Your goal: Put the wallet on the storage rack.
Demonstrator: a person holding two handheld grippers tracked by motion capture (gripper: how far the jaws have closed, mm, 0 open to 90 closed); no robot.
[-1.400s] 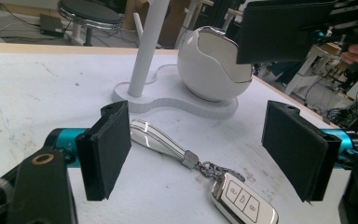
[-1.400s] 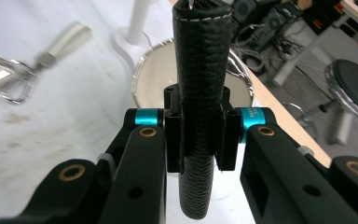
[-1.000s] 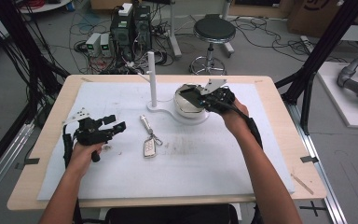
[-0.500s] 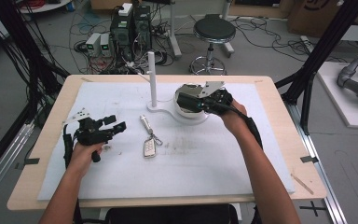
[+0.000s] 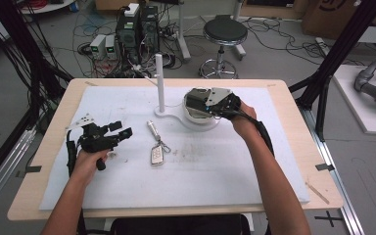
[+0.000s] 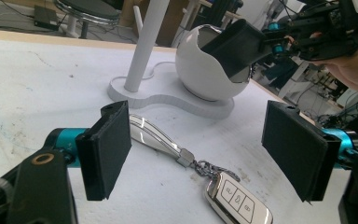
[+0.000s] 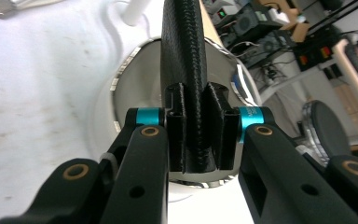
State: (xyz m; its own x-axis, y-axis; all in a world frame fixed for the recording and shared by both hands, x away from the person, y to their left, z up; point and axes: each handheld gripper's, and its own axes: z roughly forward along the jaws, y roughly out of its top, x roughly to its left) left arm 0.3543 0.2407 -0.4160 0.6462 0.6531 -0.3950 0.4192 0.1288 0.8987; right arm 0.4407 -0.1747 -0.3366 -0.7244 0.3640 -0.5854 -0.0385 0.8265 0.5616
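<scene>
White padding [image 5: 215, 181] covers the wooden table [image 5: 318, 161], with a concrete floor, cables, computer boxes [image 5: 138, 24] and a round stool [image 5: 224, 33] beyond its far edge.

Key fob [image 5: 156, 155] lies flat near the middle of the sheet, buttons up, joined by a short chain and ring to a slim silver bar [image 5: 151, 130] that points toward the far side. Left gripper [image 5: 119, 131] is held low just left of the fob, jaws aimed right toward it, clear of it. In the left gripper view the pads [image 6: 106, 154] stand wide apart, nothing between them; the fob [image 6: 237, 203] and bar [image 6: 154, 134] lie on the sheet ahead, seen through the gap.

White stand [image 5: 176, 115] sits beyond the fob: flat base, upright post [image 5: 159, 81] at its left end, round white bowl [image 5: 200, 115] at its right. Post and bowl stand close behind the bar's far tip.

Right gripper [image 5: 196, 101] reaches in from the right, over the bowl's mouth. In the right gripper view its jaws are pressed flat together, nothing visible between them, their tips over the bowl's opening [image 7: 135, 79]. Left gripper view shows the same: the black tip of the right gripper [image 6: 235, 44] at the bowl's [image 6: 205, 70] rim.

Right hand [image 5: 242, 122] well apart from the fob; stand lies between it and nothing else on the sheet.
</scene>
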